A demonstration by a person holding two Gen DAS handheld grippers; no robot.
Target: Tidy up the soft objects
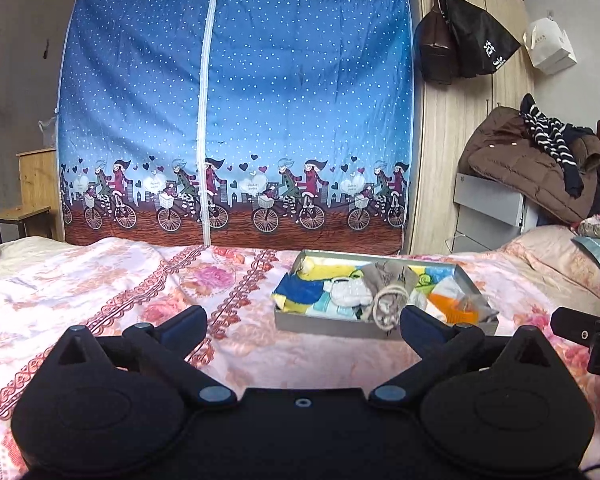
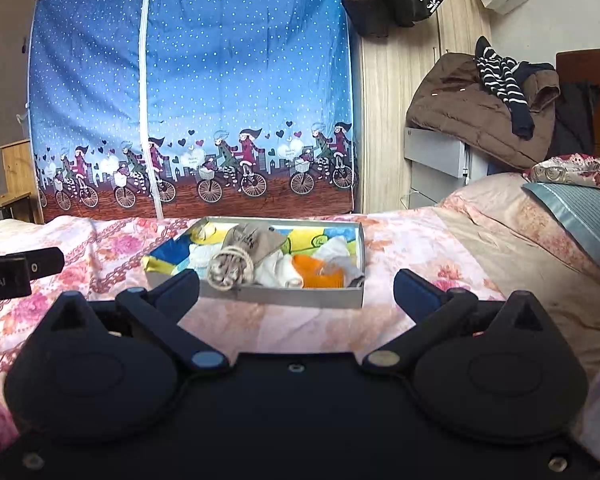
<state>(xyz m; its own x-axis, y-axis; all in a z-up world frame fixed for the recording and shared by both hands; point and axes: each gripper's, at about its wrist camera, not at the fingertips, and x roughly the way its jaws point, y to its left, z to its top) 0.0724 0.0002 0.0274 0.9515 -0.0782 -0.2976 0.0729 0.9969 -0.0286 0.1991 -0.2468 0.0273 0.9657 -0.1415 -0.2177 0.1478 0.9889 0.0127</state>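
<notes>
Floral-covered bed (image 2: 400, 248), grey tray (image 2: 296, 294) of soft items on it, pillow (image 2: 580, 216) alongside

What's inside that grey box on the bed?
The grey box holds soft things: a beige cloth pouch tied with rope, white socks, an orange piece, and blue and yellow cloth. The box's bottom is covered by them.

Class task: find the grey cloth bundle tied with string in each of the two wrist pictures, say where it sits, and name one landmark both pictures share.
Left wrist view: the bundle lies in the box, right of centre, just above the right finger.
Right wrist view: the bundle lies in the box's left half, left of centre.
Shared landmark: the blue curtain with cyclists behind the bed.
</notes>
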